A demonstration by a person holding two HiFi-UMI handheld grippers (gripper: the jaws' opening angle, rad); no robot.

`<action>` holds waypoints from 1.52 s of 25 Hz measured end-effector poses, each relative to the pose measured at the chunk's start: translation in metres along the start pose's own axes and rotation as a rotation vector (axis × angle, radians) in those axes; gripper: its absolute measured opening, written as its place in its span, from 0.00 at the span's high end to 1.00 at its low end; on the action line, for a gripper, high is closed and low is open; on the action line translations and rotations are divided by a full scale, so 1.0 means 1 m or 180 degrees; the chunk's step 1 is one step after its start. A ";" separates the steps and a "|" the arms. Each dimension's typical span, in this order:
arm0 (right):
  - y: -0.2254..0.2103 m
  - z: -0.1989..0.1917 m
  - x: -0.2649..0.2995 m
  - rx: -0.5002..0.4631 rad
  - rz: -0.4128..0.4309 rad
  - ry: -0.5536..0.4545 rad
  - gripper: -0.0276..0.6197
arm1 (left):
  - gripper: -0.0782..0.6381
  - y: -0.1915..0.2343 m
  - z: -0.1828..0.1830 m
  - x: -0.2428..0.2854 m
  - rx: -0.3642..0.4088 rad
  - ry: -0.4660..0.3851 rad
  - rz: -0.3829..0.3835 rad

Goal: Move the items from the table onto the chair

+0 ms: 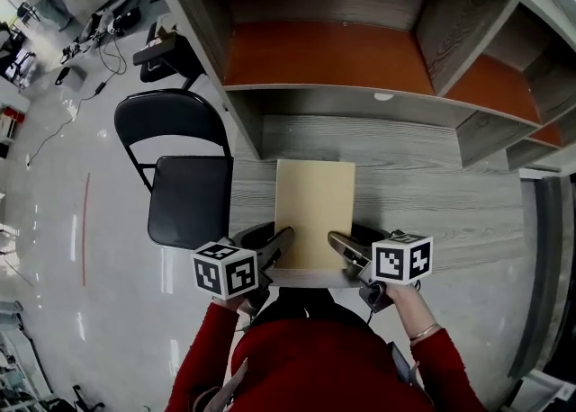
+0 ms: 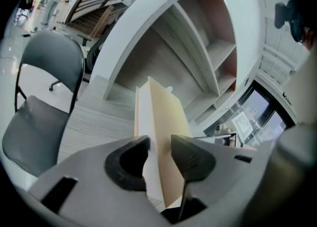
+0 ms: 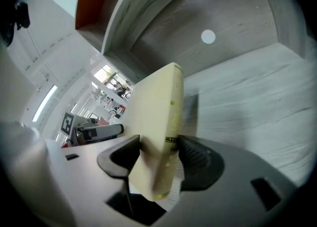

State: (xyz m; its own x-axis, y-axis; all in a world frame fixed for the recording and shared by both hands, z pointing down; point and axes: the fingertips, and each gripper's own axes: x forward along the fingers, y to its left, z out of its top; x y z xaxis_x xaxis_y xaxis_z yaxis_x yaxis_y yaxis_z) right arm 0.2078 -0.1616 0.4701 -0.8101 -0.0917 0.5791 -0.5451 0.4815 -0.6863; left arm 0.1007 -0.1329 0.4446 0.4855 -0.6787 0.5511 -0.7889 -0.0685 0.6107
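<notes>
**Room.** A glossy grey floor [image 1: 81, 221] runs along the left of the head view, marked with a thin red line [image 1: 86, 226]. Cables and office clutter lie at the far upper left.

**Surface.** The table [image 1: 432, 194] has a pale grey wood-grain top. A shelf unit [image 1: 324, 50] of the same grain stands over it, with orange panels inside the compartments. A small white disc [image 3: 208, 36] sits on the panel under the shelves.

**Chair.** A black folding chair [image 1: 189, 199] stands just beside the table's left end, its seat bare.

**Book.** A tan book [image 1: 313, 212] lies at the table's near edge, in the middle, well apart from the chair seat. Whether it rests flat or is slightly raised cannot be told.

**Grippers.** The left gripper [image 1: 281, 241] is clamped on the book's near left corner, with the white page block and tan cover [image 2: 166, 117] squeezed between both pads. The right gripper [image 1: 342, 246] is clamped on the near right corner, its pads pressing the cover and the spine side [image 3: 153, 112].

**Markings.** Each marker cube [image 1: 225, 268] bears black-and-white square patterns and no letters. Yellowish print on the book's spine is too small to read.
</notes>
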 end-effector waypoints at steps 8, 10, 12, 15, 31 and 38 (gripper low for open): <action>0.100 0.024 0.039 -0.0600 0.0504 0.0046 0.56 | 0.67 0.024 0.028 -0.106 -0.0069 -0.0795 0.0555; 0.122 0.019 0.059 -0.0719 0.0580 0.0119 0.56 | 0.67 0.041 0.025 -0.132 -0.0099 -0.0904 0.0661; 0.142 0.016 0.082 -0.0784 0.0637 0.0181 0.56 | 0.67 0.061 0.025 -0.154 -0.0137 -0.1020 0.0730; 0.172 0.013 0.119 -0.0899 0.0644 0.0240 0.56 | 0.67 0.097 0.025 -0.185 -0.0194 -0.1145 0.0773; 0.283 -0.023 0.342 -0.0388 0.0396 0.0109 0.56 | 0.67 0.327 0.045 -0.298 -0.0112 -0.0696 0.0527; 0.218 -0.029 0.395 -0.0343 0.0088 0.0156 0.56 | 0.67 0.392 0.020 -0.230 -0.0398 -0.0433 0.0423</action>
State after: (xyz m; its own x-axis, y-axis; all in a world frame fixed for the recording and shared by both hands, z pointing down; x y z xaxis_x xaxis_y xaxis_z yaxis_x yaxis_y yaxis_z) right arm -0.2249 -0.0675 0.5619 -0.8114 -0.0356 0.5834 -0.4943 0.5744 -0.6525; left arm -0.3277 -0.0182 0.5464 0.3185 -0.7685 0.5549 -0.7857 0.1135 0.6082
